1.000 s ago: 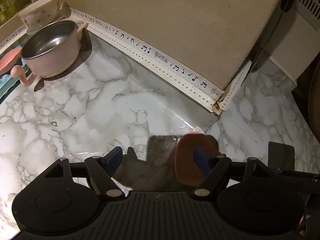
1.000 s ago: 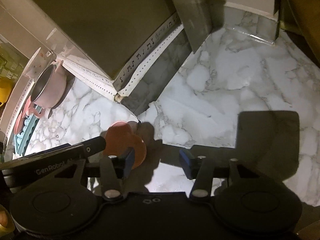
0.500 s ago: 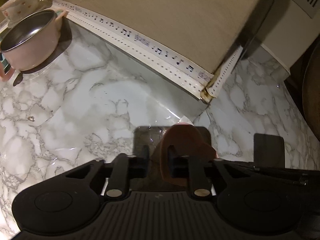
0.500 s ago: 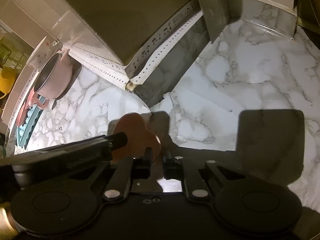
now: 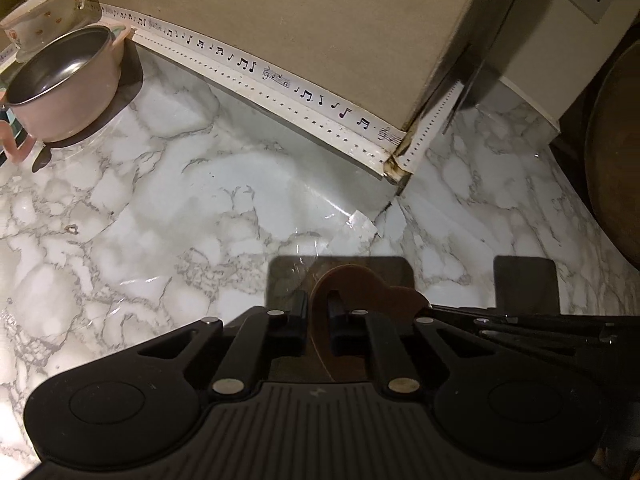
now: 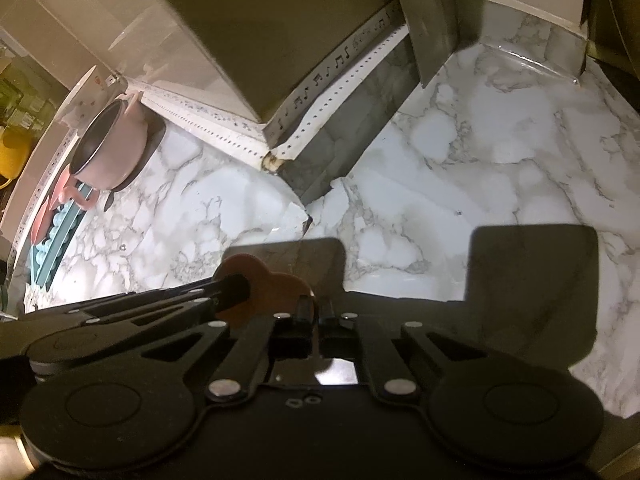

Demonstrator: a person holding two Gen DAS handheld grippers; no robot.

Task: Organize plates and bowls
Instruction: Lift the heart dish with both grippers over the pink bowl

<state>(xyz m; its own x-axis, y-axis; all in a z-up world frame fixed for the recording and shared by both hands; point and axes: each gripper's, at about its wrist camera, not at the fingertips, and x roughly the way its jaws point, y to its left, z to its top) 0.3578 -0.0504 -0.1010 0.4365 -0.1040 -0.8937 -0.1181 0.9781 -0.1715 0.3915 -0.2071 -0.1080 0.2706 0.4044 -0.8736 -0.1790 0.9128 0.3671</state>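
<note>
A small brown heart-shaped dish [image 5: 360, 284] is held above the marble counter [image 5: 180, 208]. My left gripper [image 5: 318, 312] is shut on its left rim. My right gripper [image 6: 318, 312] is shut on its right rim, and the dish [image 6: 276, 284] shows orange-brown in the right wrist view, with the left gripper's finger lying across it. A pink metal bowl with handles [image 5: 64, 88] stands at the far left by the wall, also in the right wrist view [image 6: 108, 148]. A white floral bowl [image 5: 40, 16] sits behind it.
A wall corner with music-note trim [image 5: 396, 164] juts into the counter ahead. A teal rack with pink items [image 6: 56, 224] lies at the far left. A white appliance [image 5: 560, 32] and a dark round object [image 5: 616, 152] stand at the right.
Both grippers closed from open onto the heart-shaped dish's rims. The dish has risen slightly, and the views shifted a little.
</note>
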